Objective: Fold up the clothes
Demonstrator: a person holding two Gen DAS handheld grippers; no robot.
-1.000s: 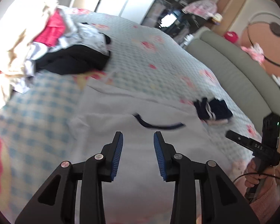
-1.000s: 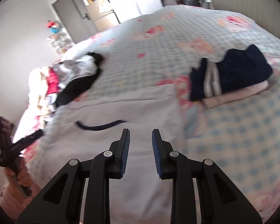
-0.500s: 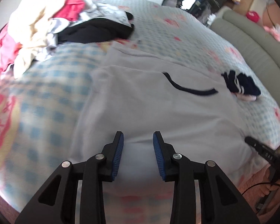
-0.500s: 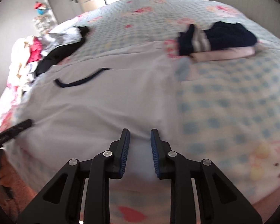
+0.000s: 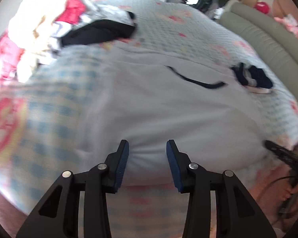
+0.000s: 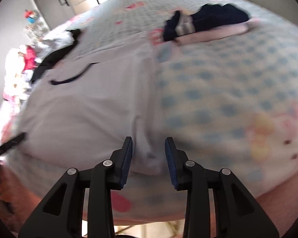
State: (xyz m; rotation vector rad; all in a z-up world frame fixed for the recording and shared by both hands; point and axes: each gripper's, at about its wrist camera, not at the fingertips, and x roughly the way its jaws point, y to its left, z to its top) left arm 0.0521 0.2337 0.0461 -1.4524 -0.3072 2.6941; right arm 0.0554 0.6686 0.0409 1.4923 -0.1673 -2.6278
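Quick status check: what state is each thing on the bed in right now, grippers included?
White shirt: spread flat on the bed, unfolded.
Left gripper: open, empty, at the shirt's near hem.
Right gripper: open, straddling a bunched fold at the shirt's corner.
Navy clothes: folded, stacked on a pink piece.
Clothes pile: jumbled, unfolded.
Black garment: crumpled beside the pile.

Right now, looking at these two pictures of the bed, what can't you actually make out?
- White shirt: left wrist view, near hem drops over the bed edge behind the left gripper.
- Same shirt, right wrist view: motion blur hides whether the right gripper touches the cloth.
- Clothes pile: blurred; single garments cannot be told apart.
- Folded dark clothes: too blurred to count.
- Person's hand: cut off by the frame edge.
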